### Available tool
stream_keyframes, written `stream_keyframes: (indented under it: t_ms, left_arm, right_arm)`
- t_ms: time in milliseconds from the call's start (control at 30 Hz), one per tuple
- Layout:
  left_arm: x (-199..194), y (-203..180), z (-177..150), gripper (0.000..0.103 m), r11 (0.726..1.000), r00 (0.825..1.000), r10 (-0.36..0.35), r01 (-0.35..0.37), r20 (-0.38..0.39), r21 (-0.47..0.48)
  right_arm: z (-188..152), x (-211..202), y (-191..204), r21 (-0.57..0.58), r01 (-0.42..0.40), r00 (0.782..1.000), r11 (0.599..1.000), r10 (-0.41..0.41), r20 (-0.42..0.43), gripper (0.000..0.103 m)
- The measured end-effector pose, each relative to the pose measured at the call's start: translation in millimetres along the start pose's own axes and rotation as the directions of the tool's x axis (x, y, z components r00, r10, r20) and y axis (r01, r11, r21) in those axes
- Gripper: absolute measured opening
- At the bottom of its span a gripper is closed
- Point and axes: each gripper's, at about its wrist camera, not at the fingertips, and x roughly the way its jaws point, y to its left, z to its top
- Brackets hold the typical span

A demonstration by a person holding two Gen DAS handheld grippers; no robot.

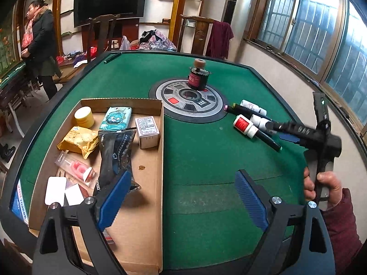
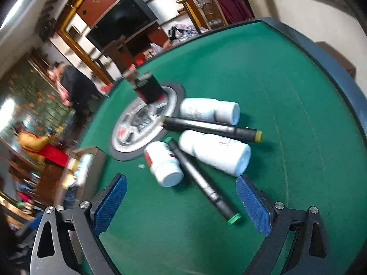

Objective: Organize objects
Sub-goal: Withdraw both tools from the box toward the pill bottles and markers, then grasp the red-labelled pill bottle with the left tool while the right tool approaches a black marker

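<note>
Bottles and markers lie in a loose heap on the green felt table (image 2: 286, 73), just right of the round centre panel (image 2: 137, 123): three white plastic bottles on their sides, one with a red label (image 2: 164, 163), a larger one (image 2: 215, 154) and a third behind (image 2: 209, 111), with two dark markers, one green-capped (image 2: 203, 180) and one yellow-capped (image 2: 211, 127), lying among and against them. The right gripper (image 2: 181, 204) hovers just short of the heap, jaws spread wide and empty. The left gripper (image 1: 183, 202) is likewise wide open and holds nothing, poised over the edge of the cardboard box (image 1: 146, 217), where snack packets and small cartons already sit. These bottles look light, rigid and smooth, so they would likely roll or squirt from a pinch near the cap; closing across the cylinder's middle seems safest. The markers are thin and stiff, best gripped mid-barrel, crosswise.
</note>
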Motion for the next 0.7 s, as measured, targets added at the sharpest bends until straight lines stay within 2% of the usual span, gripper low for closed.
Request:
stream_keyframes:
  t_ms: [67, 133, 167, 200, 233, 267, 300, 367, 400, 467, 567, 667, 700]
  left_arm:
    - [3, 1, 2, 0.091, 1.000, 1.000, 0.002, -0.002, -0.008, -0.011]
    - [8, 3, 5, 0.091, 1.000, 1.000, -0.007, 0.006, -0.019, -0.028]
    - [10, 3, 6, 0.091, 0.999, 1.000, -0.012, 0.012, -0.024, -0.036]
    - [13, 3, 8, 0.091, 0.999, 0.999, -0.019, 0.018, -0.029, -0.045]
    - [15, 2, 10, 0.091, 0.999, 0.999, -0.024, 0.022, -0.031, -0.050]
    - [18, 1, 12, 0.091, 0.998, 0.999, -0.027, 0.025, -0.032, -0.052]
    - [21, -1, 16, 0.091, 0.998, 0.999, -0.031, 0.029, -0.029, -0.055]
    - [25, -6, 24, 0.091, 0.998, 0.999, -0.036, 0.035, -0.021, -0.056]
    - [29, -10, 28, 0.091, 0.998, 0.999, -0.040, 0.039, -0.016, -0.056]
    - [39, -18, 38, 0.091, 0.997, 0.999, -0.050, 0.049, -0.013, -0.057]
    - [65, -34, 48, 0.091, 0.995, 0.996, -0.079, 0.077, -0.035, -0.066]
    - [100, -53, 57, 0.091, 0.990, 0.990, -0.114, 0.106, -0.086, -0.090]
    - [108, -57, 58, 0.091, 0.989, 0.988, -0.121, 0.112, -0.097, -0.097]
  right_arm:
    - [-4, 5, 9, -0.080, 0.102, 0.995, 0.992, -0.102, 0.005, 0.098]
    - [-9, 9, 19, -0.168, 0.202, 0.979, 0.965, -0.203, 0.011, 0.096]
    - [-11, 12, 21, -0.202, 0.243, 0.969, 0.949, -0.245, 0.014, 0.087]
    - [-13, 15, 24, -0.238, 0.282, 0.958, 0.929, -0.288, 0.011, 0.070]
    - [-14, 20, 27, -0.267, 0.311, 0.947, 0.912, -0.322, -0.001, 0.059]
    - [-15, 25, 27, -0.281, 0.322, 0.940, 0.904, -0.340, -0.015, 0.043]
    - [-14, 26, 28, -0.281, 0.308, 0.946, 0.909, -0.324, -0.015, 0.037]
    - [-10, 28, 27, -0.268, 0.270, 0.957, 0.925, -0.287, -0.028, 0.033]
    - [-9, 28, 26, -0.259, 0.214, 0.972, 0.942, -0.233, -0.043, 0.030]
    - [-12, 26, 27, -0.261, 0.172, 0.980, 0.950, -0.193, -0.057, 0.029]
    - [-20, 21, 28, -0.281, 0.173, 0.980, 0.944, -0.195, -0.049, 0.029]
    - [-22, 14, 19, -0.232, 0.203, 0.976, 0.951, -0.217, -0.035, 0.026]
    - [-22, 11, 14, -0.215, 0.223, 0.972, 0.951, -0.234, -0.027, 0.029]
